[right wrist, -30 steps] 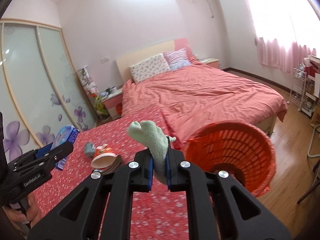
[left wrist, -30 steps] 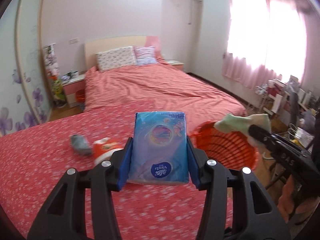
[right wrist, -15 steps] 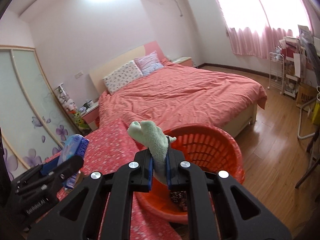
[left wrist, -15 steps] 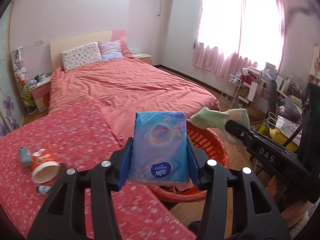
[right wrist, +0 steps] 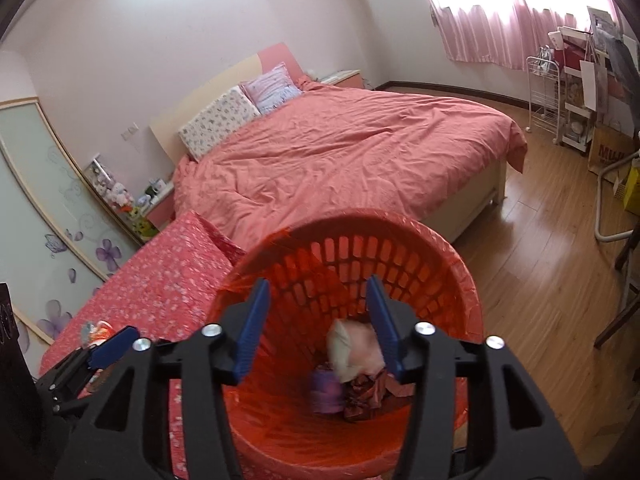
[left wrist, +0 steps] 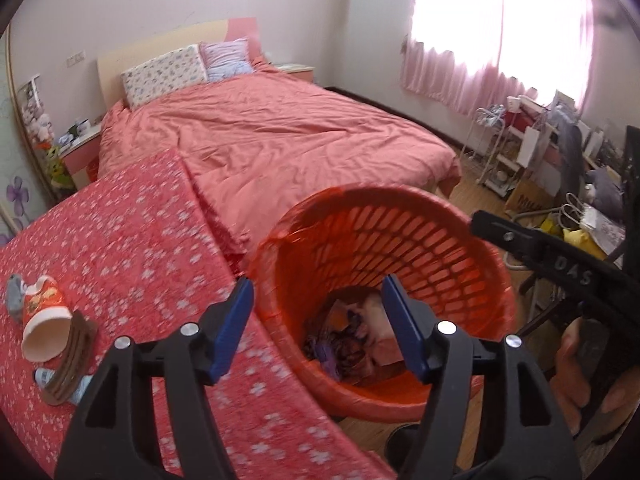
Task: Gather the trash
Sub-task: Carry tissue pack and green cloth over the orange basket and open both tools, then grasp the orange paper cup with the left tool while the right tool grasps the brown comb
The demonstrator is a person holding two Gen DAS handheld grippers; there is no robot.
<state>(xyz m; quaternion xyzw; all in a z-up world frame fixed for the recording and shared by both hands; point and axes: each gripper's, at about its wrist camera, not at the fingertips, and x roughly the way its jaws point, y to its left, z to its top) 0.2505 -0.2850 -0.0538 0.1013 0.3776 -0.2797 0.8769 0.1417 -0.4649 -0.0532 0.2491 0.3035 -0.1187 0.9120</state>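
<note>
An orange plastic basket (left wrist: 460, 248) (right wrist: 400, 248) stands beside the red flowered table and holds trash (left wrist: 352, 332) (right wrist: 352, 364), with a pale cloth on top. My left gripper (left wrist: 318, 316) is open and empty over the basket's near rim. My right gripper (right wrist: 318, 316) is open and empty above the basket mouth; it also shows in the left wrist view (left wrist: 540, 248). On the table (left wrist: 132, 248) lie a paper cup (left wrist: 42, 324), a brown cardboard sleeve (left wrist: 70, 360), a grey scrap (left wrist: 14, 296) and a small tube (left wrist: 44, 378).
A bed (left wrist: 272, 140) with a salmon cover lies behind the table and basket. A wire rack (right wrist: 548, 92) and cluttered shelves stand at the right by the pink curtains. Wooden floor (right wrist: 540, 264) lies to the right of the basket.
Both grippers moved over the basket and opened. The blue tissue pack left my left gripper and the green cloth left my right gripper; both are out of the jaws now.
</note>
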